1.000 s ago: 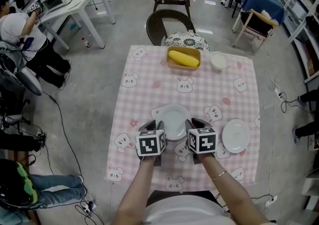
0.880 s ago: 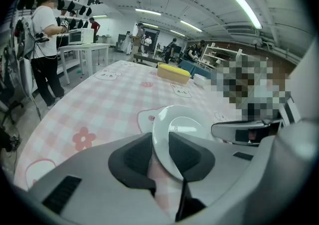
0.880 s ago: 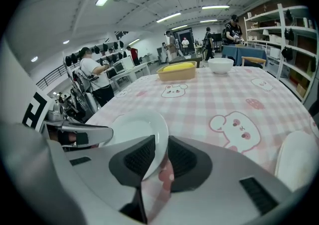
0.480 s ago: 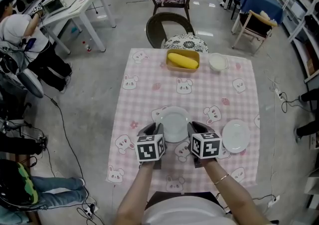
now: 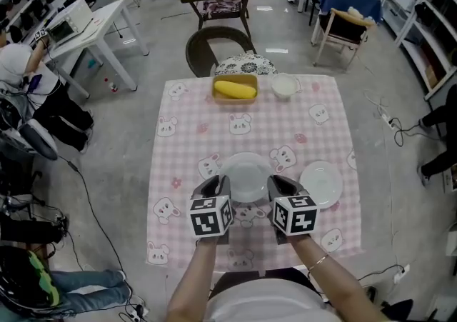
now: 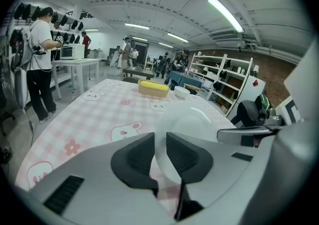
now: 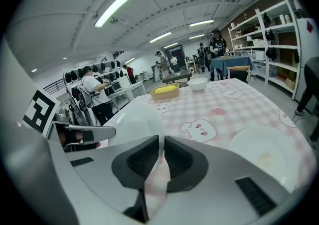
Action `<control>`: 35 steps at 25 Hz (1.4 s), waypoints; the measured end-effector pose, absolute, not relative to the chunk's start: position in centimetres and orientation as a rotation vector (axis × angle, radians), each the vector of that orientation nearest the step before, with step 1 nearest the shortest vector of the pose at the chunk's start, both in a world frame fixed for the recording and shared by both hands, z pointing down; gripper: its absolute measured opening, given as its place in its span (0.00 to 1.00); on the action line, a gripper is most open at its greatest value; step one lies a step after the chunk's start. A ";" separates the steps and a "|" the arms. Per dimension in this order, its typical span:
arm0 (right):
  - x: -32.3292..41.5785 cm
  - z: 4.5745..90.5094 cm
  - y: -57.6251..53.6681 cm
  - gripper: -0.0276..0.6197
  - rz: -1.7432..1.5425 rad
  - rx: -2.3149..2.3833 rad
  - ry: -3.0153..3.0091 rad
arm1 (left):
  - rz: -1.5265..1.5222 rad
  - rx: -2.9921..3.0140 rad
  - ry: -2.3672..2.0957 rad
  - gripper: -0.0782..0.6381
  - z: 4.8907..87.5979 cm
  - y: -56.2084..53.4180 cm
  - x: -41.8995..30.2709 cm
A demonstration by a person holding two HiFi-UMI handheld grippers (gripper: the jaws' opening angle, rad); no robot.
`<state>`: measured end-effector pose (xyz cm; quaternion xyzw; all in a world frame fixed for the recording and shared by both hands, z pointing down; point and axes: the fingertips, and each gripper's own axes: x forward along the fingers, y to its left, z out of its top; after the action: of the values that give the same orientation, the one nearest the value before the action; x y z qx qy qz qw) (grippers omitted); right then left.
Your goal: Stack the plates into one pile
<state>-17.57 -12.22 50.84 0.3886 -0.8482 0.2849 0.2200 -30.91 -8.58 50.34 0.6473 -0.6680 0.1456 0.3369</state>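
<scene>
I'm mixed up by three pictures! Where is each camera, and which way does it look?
Head view: on the person's head, looking down at the table; forearms, left gripper, right gripper show.
Left gripper view: on the left gripper, looking along its jaws toward the yellow tray; jaws, just closing, pinch the plate.
Right gripper view: on the right gripper, likewise; jaws, just closing, pinch that plate.
All share: plate, yellow tray.
</scene>
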 end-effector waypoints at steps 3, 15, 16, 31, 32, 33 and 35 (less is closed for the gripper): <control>-14.3 50.5 -12.5 0.10 0.776 1.134 -2.347 | 0.378 1.732 -1.715 0.24 50.3 -9.3 -27.8; 1.2 50.3 -12.0 0.10 0.830 1.447 -2.253 | 0.462 1.967 -1.514 0.24 50.5 -12.1 -12.7; 2.5 50.3 -12.1 0.10 0.836 1.471 -2.242 | 0.471 1.985 -1.497 0.24 50.4 -12.4 -11.4; 11.6 53.6 -13.1 0.10 0.940 1.511 -2.141 | 0.597 1.992 -1.374 0.24 53.6 -14.6 -2.2; 11.6 53.9 -13.2 0.10 0.942 1.498 -2.140 | 0.604 1.982 -1.377 0.24 53.9 -14.7 -2.2; 11.5 54.2 -13.4 0.10 0.943 1.488 -2.137 | 0.610 1.973 -1.380 0.24 54.1 -14.8 -2.3; 11.3 54.7 -13.8 0.10 0.943 1.477 -2.130 | 0.621 1.961 -1.381 0.24 54.6 -15.1 -2.4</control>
<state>11.31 -13.81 54.70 0.5256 -0.7580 0.3358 0.1908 -2.43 -15.13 54.58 0.7483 -0.5270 0.2370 0.3259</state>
